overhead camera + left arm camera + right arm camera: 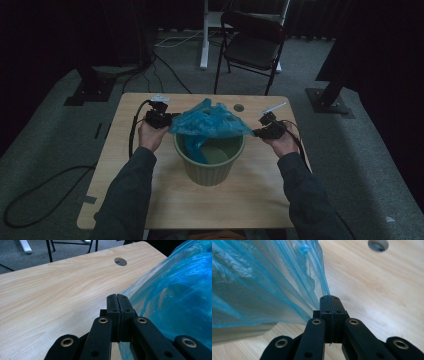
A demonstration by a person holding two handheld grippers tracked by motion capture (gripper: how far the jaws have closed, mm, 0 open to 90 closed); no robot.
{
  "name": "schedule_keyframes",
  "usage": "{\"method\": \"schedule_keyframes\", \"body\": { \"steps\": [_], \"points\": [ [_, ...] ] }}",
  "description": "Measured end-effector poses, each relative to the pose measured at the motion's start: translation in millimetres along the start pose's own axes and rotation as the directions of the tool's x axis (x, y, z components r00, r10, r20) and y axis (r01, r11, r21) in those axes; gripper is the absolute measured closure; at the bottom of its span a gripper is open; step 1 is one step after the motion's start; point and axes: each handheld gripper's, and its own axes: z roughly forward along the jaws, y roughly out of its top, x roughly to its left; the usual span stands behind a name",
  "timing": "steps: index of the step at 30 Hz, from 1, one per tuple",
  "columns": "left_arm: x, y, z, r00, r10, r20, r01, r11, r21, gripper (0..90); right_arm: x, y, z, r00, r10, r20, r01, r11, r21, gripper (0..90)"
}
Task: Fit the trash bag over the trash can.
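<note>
A green ribbed bin (210, 162) stands in the middle of the wooden table (125, 170). A blue plastic bag (210, 121) is stretched over its mouth, with part of it hanging down inside. My left gripper (170, 117) is shut on the bag's left edge, the film (175, 297) running off beside its closed jaws. My right gripper (256, 132) is shut on the bag's right edge; in the right gripper view the film (262, 285) fans out from the pinched jaw tips (329, 298).
A round cable hole (239, 107) sits in the table behind the bin. A black folding chair (252, 42) and a white stand leg (204, 35) are on the carpet beyond the table. Cables trail on the floor at the left.
</note>
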Motion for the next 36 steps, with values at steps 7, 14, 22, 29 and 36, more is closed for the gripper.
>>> {"method": "schedule_keyframes", "body": {
  "steps": [7,14,22,29,36],
  "points": [
    [7.3,-7.7,11.0,0.9992,-0.033,-0.025,0.034,0.9982,0.050,89.4,3.0,0.7,-7.1,0.9999,-0.016,-0.005,0.016,0.999,-0.051,90.0],
    [17.6,-18.8,18.4,0.9965,-0.076,-0.034,0.079,0.9930,0.088,89.5,8.2,5.9,-4.8,0.9994,-0.031,-0.018,0.029,0.996,-0.084,90.0],
    [17.7,-19.7,10.9,0.9958,-0.092,-0.002,0.092,0.9946,0.048,89.4,6.5,1.9,7.5,0.9998,-0.012,-0.016,0.013,1.000,0.006,90.0],
    [10.0,-17.7,-6.7,0.9973,-0.063,0.039,0.064,0.9978,-0.019,82.1,6.2,-8.5,1.1,0.9988,-0.012,-0.048,0.012,1.000,0.009,88.0],
    [8.4,-19.6,-39.4,0.9975,-0.050,0.050,0.055,0.9930,-0.105,76.1,11.3,-7.4,-30.5,0.9977,-0.053,-0.043,0.048,0.993,-0.103,71.5]
  ]
}}
